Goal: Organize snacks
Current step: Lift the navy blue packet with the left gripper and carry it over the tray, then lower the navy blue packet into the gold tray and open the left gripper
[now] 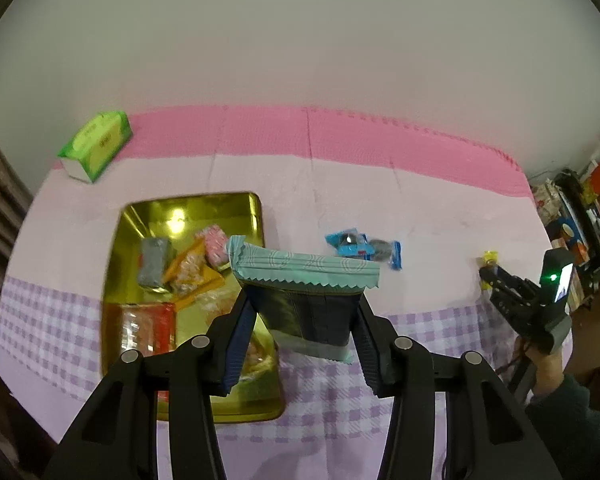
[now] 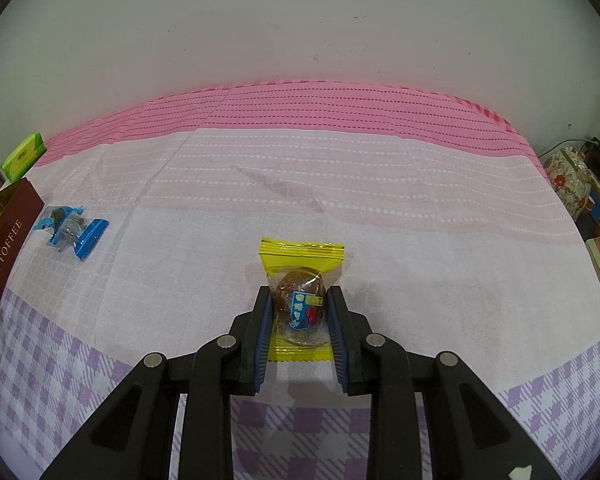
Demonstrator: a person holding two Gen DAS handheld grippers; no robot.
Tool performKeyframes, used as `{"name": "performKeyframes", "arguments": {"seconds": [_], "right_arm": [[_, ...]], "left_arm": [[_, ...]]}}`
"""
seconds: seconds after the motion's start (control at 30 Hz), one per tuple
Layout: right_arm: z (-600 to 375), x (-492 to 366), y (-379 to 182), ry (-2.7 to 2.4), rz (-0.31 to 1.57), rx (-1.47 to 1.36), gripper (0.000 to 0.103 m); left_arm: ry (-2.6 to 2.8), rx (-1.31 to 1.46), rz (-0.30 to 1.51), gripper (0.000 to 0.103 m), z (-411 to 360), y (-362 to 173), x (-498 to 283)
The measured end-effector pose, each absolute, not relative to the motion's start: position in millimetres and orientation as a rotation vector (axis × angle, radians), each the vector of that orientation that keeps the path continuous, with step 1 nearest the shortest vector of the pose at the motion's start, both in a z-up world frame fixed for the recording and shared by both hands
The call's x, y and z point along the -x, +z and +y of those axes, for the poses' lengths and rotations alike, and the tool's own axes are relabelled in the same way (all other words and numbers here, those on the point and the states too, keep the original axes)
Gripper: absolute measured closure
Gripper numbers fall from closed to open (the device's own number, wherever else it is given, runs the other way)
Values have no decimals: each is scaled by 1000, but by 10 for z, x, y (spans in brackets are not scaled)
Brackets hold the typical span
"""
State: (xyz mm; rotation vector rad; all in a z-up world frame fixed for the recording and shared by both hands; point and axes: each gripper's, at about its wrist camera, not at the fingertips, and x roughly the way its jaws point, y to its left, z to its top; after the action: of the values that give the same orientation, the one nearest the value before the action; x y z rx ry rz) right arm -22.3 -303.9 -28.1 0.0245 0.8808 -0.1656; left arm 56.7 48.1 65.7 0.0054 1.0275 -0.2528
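- Left wrist view: the left gripper (image 1: 304, 320) holds a teal-and-dark foil snack packet with zigzag ends (image 1: 306, 300) crosswise between its blue-padded fingers (image 1: 242, 340), which press on its two sides at a middling width. The packet's long axis runs roughly away from the camera, its far crimped end flaring wider than the grip.
- The packet hangs above the table (image 1: 420, 208), just right of the shiny gold rectangular metal tray (image 1: 256, 208). The tray already carries several wrapped snacks, among them a grey packet (image 1: 154, 260) and a red packet (image 1: 148, 326).
- The relation that matters, as I judge it: the tray lies to the left of and below the held packet, so the drop calls for a short shift leftward.
- A blue-wrapped dark sweet (image 1: 364, 250) lies loose on the cloth beyond the fingers, well apart from the tray. At far right the right gripper (image 1: 490, 276) points down at a small yellow wrapper.
- Right wrist view: the right gripper (image 2: 300, 312) has its fingers drawn narrow onto a yellow-edged clear wrapper with a brown sweet inside (image 2: 300, 300), which lies on the table. Its long axis runs straight ahead, in line with the fingers.
- The blue-wrapped sweet sits far left, so the left hand is the nearer to it.
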Motion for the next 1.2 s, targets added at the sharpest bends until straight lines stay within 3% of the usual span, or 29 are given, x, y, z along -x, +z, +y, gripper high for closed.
{"name": "performKeyframes", "arguments": {"seconds": [0.27,0.7,1.2], "right_arm": [[-3038,223,-280,-166,881,-25,77],[-3035,223,-285,-166,880,-25,77],[-3035,222,-284,-167,880,-25,77]], "left_arm": [[-136,-53,1040,55,797,726,-584],[-27,-107,1274,55,1062,11,-827],[1,-107,1291,55,1059,-392,-1021]]}}
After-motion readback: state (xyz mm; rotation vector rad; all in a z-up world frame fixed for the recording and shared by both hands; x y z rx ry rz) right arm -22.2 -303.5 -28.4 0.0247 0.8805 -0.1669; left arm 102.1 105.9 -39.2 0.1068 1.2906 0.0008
